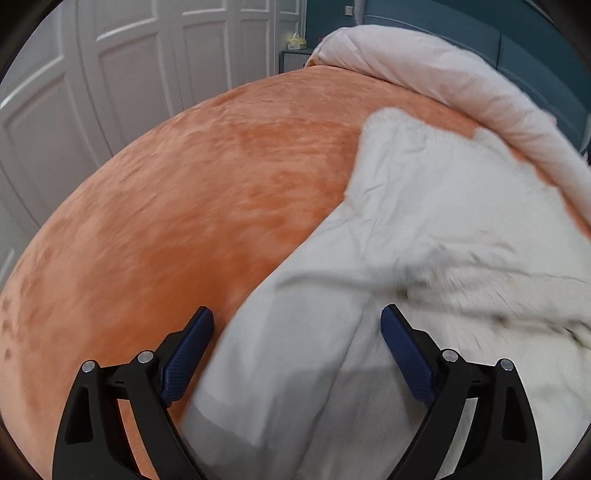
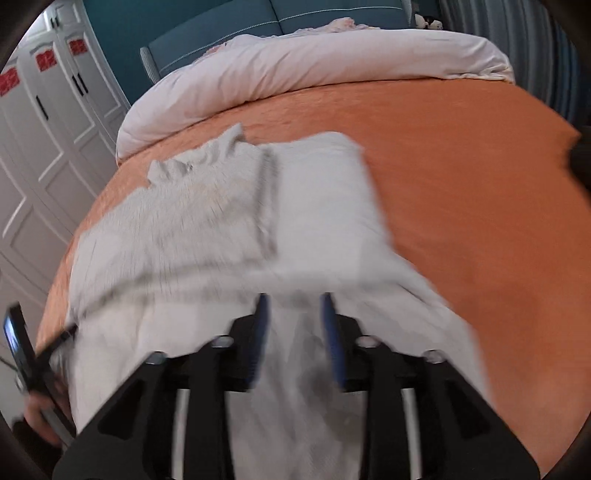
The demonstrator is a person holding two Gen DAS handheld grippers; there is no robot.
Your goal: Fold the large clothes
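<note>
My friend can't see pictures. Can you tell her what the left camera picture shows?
A big white garment lies spread on an orange bedspread. The left gripper hangs over its near edge, jaws wide open with cloth between them. A rolled pale duvet and white wardrobe doors sit behind.

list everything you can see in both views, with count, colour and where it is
garment: one, white, fuzzy, spread on the blanket, its near part between the right gripper's fingers
blanket: one, orange, covering the bed
duvet: one, pale pink, bunched along the far end of the bed
headboard: one, teal, behind the duvet
wardrobe: one, white panelled doors, left of the bed
left gripper: one, black with blue pads, open over the garment's edge
right gripper: one, black with blue pads, narrowed around a fold of the garment; blur hides whether it pinches
</note>
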